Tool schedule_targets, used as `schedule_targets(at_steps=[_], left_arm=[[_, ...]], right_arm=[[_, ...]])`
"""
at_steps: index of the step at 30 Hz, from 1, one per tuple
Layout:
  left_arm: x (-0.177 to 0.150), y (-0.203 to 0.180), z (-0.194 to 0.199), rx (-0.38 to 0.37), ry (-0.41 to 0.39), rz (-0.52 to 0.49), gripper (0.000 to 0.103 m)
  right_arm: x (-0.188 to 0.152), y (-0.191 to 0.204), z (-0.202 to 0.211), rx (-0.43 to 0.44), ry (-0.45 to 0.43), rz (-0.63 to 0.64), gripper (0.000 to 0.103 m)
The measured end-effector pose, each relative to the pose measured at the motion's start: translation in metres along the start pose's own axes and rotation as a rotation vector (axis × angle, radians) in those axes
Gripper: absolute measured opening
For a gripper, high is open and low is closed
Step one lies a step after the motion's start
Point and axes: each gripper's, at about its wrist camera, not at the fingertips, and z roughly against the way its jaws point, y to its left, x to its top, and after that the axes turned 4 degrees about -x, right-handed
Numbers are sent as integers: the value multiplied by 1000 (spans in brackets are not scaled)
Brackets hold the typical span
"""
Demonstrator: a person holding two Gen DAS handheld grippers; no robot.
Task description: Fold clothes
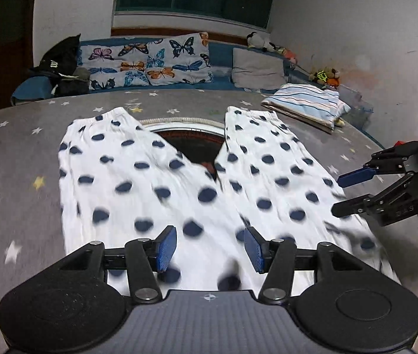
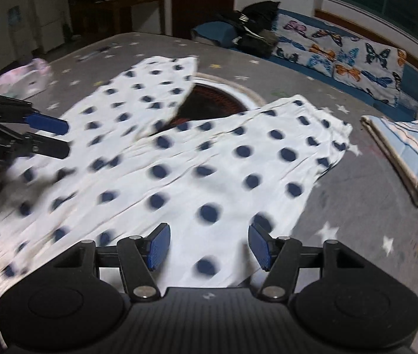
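White trousers with dark blue dots (image 1: 156, 183) (image 2: 209, 159) lie flat on the grey star-patterned bedspread (image 1: 17, 162) (image 2: 356, 206), with the two legs spread away from me in a V. My left gripper (image 1: 210, 247) hovers over the near waist end, open, with nothing between its blue pads. My right gripper (image 2: 207, 246) is over the right leg's near part, also open and empty. Each gripper shows in the other's view, the right (image 1: 338, 193) at the trousers' right edge and the left (image 2: 64, 137) at their left side.
A folded striped cloth (image 1: 306, 106) (image 2: 415, 159) lies at the right of the bed. Butterfly pillows (image 1: 150, 62), a grey pillow (image 1: 257, 67) and a dark clothes pile (image 1: 61, 67) line the far side. A pink garment (image 2: 23, 79) lies at the left edge.
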Motion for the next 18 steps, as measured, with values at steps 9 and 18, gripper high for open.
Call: schedule_targets(at_steps=[9, 18], left_arm=[[-46, 4, 29, 70, 8, 19, 54], [-42, -23, 44, 15, -16, -60, 55]], right_arm=[[-56, 38, 32, 4, -12, 68, 62], [-56, 23, 45, -16, -61, -30, 62]])
